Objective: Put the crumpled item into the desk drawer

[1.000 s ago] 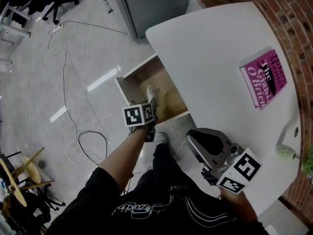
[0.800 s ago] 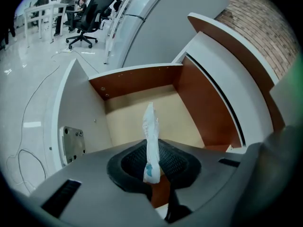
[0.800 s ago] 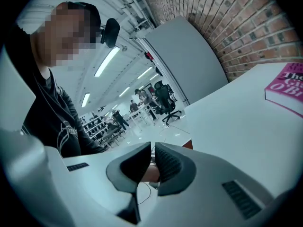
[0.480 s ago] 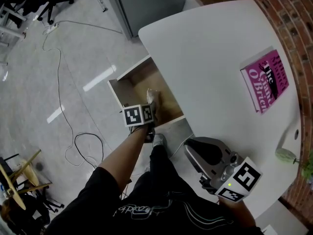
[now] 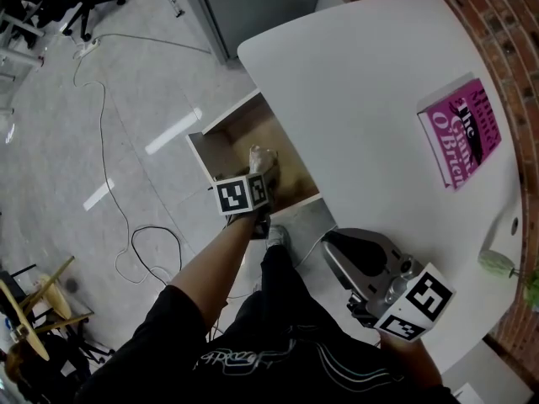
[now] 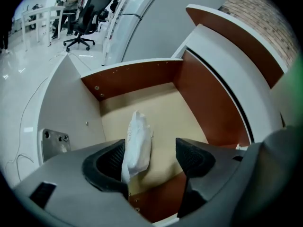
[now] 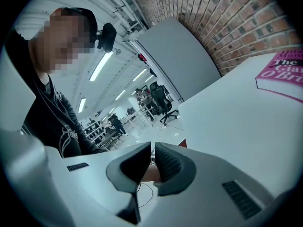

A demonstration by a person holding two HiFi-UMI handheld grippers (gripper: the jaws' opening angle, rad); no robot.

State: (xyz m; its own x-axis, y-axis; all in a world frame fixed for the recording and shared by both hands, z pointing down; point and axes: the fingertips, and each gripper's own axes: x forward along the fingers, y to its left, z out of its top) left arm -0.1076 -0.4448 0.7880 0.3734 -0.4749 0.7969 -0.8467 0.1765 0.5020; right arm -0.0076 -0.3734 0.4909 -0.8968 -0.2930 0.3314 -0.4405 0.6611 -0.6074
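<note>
The crumpled item (image 6: 137,143), a white wad of paper, stands on end inside the open desk drawer (image 6: 132,77). My left gripper (image 6: 151,156) reaches into the drawer with its jaws opening. The wad leans against the left pad, and the right pad is well apart from it. From the head view, the wad (image 5: 262,158) pokes out just beyond the left gripper (image 5: 260,175) over the drawer (image 5: 221,137). My right gripper (image 5: 333,242) hovers at the near edge of the white desk (image 5: 370,82). In its own view the right gripper (image 7: 152,162) is shut with nothing between the jaws.
A magenta book (image 5: 466,130) lies at the desk's right side, also visible as the book (image 7: 284,72) in the right gripper view. A green object (image 5: 497,263) sits at the desk's right edge. A cable (image 5: 126,225) loops on the floor left of the drawer. Brick wall behind the desk.
The left gripper has stayed over the drawer, and the white wad now shows more beyond it. The right gripper has shifted only slightly at the desk's near edge.
</note>
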